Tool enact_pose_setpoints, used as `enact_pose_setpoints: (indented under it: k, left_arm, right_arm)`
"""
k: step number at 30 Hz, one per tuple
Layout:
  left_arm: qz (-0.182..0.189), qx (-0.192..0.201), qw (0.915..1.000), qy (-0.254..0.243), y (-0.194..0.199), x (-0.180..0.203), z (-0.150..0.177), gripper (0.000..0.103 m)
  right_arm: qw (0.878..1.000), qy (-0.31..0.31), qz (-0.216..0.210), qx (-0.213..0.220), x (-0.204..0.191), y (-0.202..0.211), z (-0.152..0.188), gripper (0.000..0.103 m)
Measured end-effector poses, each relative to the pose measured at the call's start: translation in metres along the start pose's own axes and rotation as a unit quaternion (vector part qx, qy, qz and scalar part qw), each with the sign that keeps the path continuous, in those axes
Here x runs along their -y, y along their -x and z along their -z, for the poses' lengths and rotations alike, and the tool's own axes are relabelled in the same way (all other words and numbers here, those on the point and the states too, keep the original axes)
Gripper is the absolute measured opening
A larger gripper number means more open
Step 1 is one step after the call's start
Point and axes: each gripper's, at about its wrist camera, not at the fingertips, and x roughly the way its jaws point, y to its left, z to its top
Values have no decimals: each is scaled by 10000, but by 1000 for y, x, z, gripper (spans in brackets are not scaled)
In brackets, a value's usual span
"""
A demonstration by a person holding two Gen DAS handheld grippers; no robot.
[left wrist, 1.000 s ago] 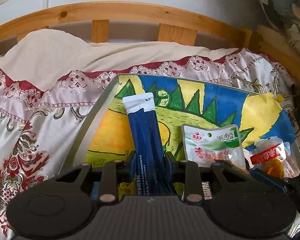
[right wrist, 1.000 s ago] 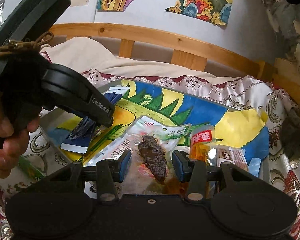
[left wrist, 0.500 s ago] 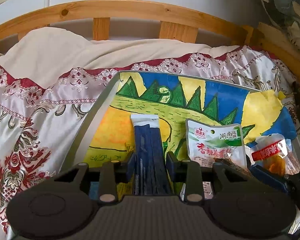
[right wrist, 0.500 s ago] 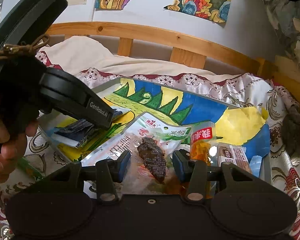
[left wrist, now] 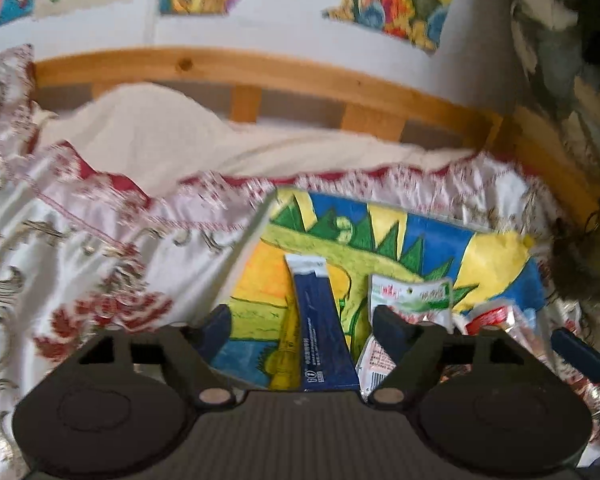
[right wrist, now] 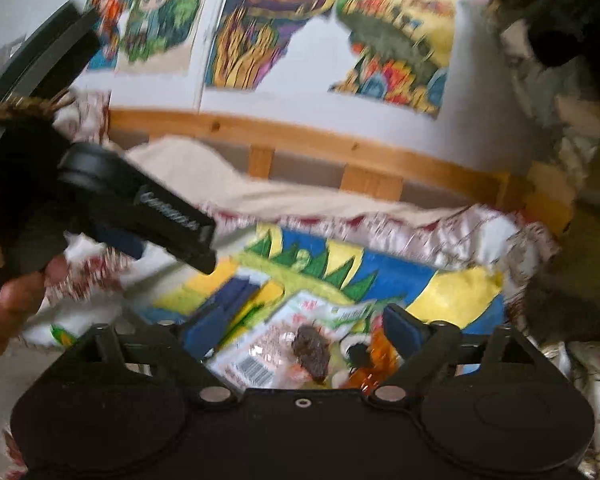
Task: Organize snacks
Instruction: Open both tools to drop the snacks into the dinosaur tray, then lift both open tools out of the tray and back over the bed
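A dark blue stick packet lies flat on the dinosaur-painted tray, between the fingers of my left gripper. That gripper's jaws are opening and its pads stand clear of the packet. My right gripper is opening too, over a clear pouch with a dark meat snack that rests on the tray untouched. The right wrist view also shows the blue packet and, above it, the left gripper in a hand.
A green-and-white pouch and a red-labelled orange snack lie right of the blue packet. The tray sits on an embroidered satin cover with a cream pillow and a wooden bed rail behind it. Something dark and furry is at the right.
Both grippers' jaws have spread wide, letting go of the blue packet and the meat pouch. Both have lifted and drawn back, so more of the wall shows.
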Motion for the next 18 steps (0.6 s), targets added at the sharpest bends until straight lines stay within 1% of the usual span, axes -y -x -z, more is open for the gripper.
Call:
enact_pose_setpoints:
  k: [5, 8, 14, 16, 18]
  left_arm:
    - [5, 501, 9987, 2, 53, -6, 2, 100]
    - [24, 755, 9971, -105, 85, -9, 8, 102]
    - [1, 1077, 9938, -281, 139, -12, 28, 102]
    - [-22, 1179, 9926, -285, 156, -13, 38, 102]
    - [-16, 1267, 9917, -235, 171, -15, 48, 102]
  right_arm:
    - [9982, -283, 130, 517, 1, 40, -16, 99]
    - [9965, -410, 184, 710, -1, 65, -20, 101]
    - [9937, -492, 241, 979, -10, 117, -22, 102]
    - [9929, -507, 251, 1043, -13, 135, -19, 102]
    - [9917, -459, 352, 1146, -17, 155, -15, 102]
